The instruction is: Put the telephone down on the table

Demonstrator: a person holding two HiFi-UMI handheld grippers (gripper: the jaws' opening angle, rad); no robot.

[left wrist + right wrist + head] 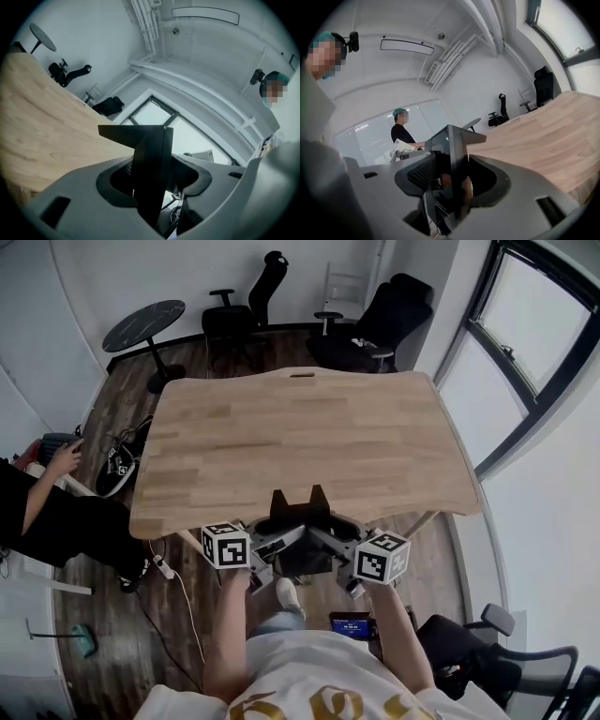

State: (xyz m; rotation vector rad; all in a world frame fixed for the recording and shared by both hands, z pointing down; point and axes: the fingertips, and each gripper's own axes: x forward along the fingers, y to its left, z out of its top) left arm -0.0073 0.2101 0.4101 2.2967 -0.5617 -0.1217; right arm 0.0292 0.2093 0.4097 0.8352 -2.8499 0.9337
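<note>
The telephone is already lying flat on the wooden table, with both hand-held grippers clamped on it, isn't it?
Not lying on it. The head view shows the telephone held up at the near edge of the wooden table, with the left hand-held gripper and the right hand-held gripper both clamped on it.

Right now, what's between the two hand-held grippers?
A black angular telephone, clamped by the left hand-held gripper and right hand-held gripper at the near edge of the light wooden table; the head view shows it.
</note>
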